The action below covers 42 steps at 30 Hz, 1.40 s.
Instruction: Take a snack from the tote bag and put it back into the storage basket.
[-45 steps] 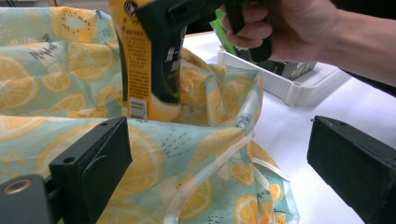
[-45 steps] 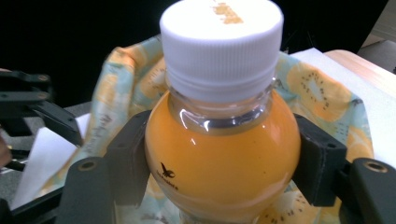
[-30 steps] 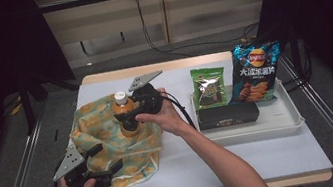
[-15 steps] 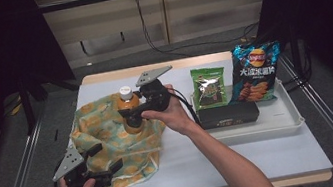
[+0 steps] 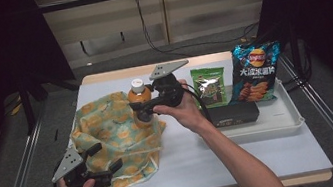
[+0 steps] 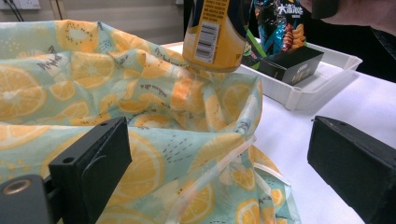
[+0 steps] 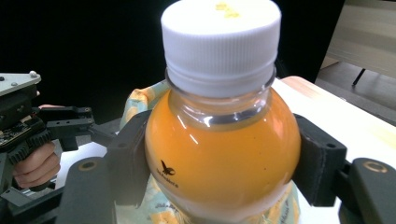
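At the lower left of the high view, the left gripper [image 5: 98, 161] rests at the near edge of the pale green cloth bag printed with orange slices [image 5: 110, 133]. In the left gripper view its 2 black jaws stand wide apart with the fabric lying between and below them, not visibly pinched, so it looks released.

At the centre of the high view, the right gripper [image 5: 142, 108] is clenched on the clear plastic bottle of orange drink with a white cap [image 5: 138, 97]; the right gripper view has both pads pressed against the bottle's shoulders. The bottle hangs upright just above the bag's far rim, its base near the fabric.

The step in hand reads as carrying the bottle over the bag's mouth. The next move likely calls for the left gripper to hold the rim open while the bottle goes straight down.

At the right, the white plastic tray [image 5: 280, 123] holds 1 green snack packet [image 5: 209, 84], 1 blue crisp bag [image 5: 254, 72] and 1 black box [image 5: 233, 113]. Count: 1 bottle, 1 cloth bag, 1 tray, 2 grippers.
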### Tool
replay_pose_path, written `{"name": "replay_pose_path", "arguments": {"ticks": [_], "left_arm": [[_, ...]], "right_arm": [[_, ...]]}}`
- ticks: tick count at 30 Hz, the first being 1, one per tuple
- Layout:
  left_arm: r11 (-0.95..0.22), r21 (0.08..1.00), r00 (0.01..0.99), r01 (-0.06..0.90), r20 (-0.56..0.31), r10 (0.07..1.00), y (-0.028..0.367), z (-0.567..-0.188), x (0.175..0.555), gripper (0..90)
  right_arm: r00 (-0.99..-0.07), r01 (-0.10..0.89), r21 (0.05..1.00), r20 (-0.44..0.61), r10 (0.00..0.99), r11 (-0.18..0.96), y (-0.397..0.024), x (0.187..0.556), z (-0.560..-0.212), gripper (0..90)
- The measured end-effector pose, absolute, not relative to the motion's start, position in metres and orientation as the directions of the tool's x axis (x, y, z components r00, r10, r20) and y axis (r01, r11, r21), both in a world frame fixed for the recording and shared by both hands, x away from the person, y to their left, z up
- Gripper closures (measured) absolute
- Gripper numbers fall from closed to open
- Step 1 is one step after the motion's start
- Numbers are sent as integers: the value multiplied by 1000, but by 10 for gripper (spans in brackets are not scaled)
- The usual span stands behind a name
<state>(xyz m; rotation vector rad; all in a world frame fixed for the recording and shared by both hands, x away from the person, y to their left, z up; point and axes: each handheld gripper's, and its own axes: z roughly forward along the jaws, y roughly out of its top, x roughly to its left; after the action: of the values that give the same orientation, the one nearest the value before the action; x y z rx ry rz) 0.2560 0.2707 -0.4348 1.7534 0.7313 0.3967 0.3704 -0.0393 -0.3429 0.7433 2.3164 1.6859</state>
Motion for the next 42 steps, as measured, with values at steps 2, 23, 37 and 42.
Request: {"name": "replay_pose_path", "arguments": {"ticks": [2, 23, 37, 42], "left_arm": [[-172, 949, 747, 264, -89, 659, 270, -434, 256, 58], [-155, 955, 743, 253, -90, 663, 269, -433, 254, 55], [-159, 955, 746, 251, -85, 661, 267, -432, 253, 55], [-167, 953, 746, 252, -81, 661, 266, -432, 253, 55]], "right_arm": [[-856, 286, 930, 139, 498, 231, -43, 369, -342, 311], [-807, 291, 934, 125, 578, 205, -101, 348, -333, 311], [-760, 301, 937, 121, 639, 179, -145, 332, -336, 311], [-744, 299, 940, 121, 657, 165, -160, 326, -336, 311]]}}
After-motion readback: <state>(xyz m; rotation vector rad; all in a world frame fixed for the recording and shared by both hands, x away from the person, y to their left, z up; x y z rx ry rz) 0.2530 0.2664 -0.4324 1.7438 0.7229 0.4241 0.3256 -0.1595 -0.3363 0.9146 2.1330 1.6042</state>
